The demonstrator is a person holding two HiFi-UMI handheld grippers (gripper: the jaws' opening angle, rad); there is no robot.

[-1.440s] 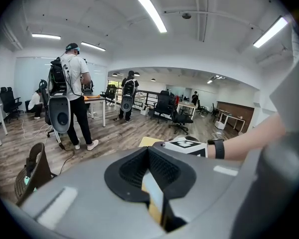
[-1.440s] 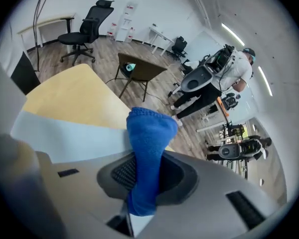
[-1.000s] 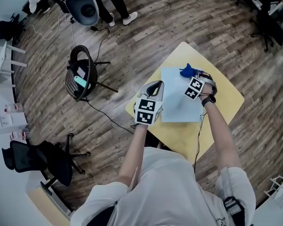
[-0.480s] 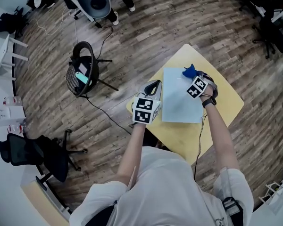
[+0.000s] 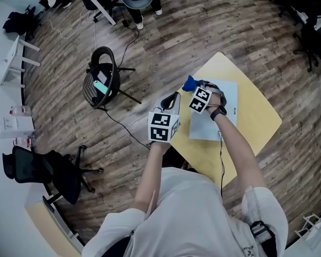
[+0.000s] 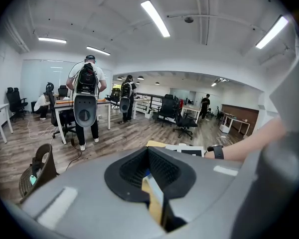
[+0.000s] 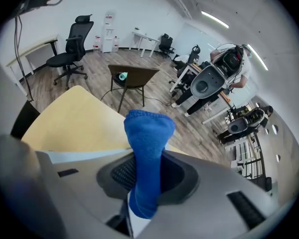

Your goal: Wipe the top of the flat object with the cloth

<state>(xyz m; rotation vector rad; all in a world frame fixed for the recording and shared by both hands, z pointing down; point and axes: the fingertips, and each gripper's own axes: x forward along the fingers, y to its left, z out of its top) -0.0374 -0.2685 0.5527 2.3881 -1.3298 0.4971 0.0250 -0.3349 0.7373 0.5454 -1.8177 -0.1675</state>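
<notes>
In the left half of the head view, the left gripper (image 5: 174,98) hangs by the yellow table's (image 5: 257,116) left edge. Only its own view shows its jaws pressed together, empty. To its right, the right gripper (image 5: 195,88), forearm outstretched, pinches the blue cloth (image 5: 190,83) near the flat object's (image 5: 219,116) upper-left corner.

Both arms stretched forward from torso. Left arm straight ahead; left hand-held gripper (image 5: 174,98) points forward, marker cube on top, jaws pressed together, nothing between them. Right forearm angles inward toward left side, watch (image 5: 218,113) on wrist. Right hand-held gripper (image 5: 196,88) sits just right of left one, near but apart. Right jaws clamped on cloth (image 7: 145,148), which sticks up past the tips.
</notes>
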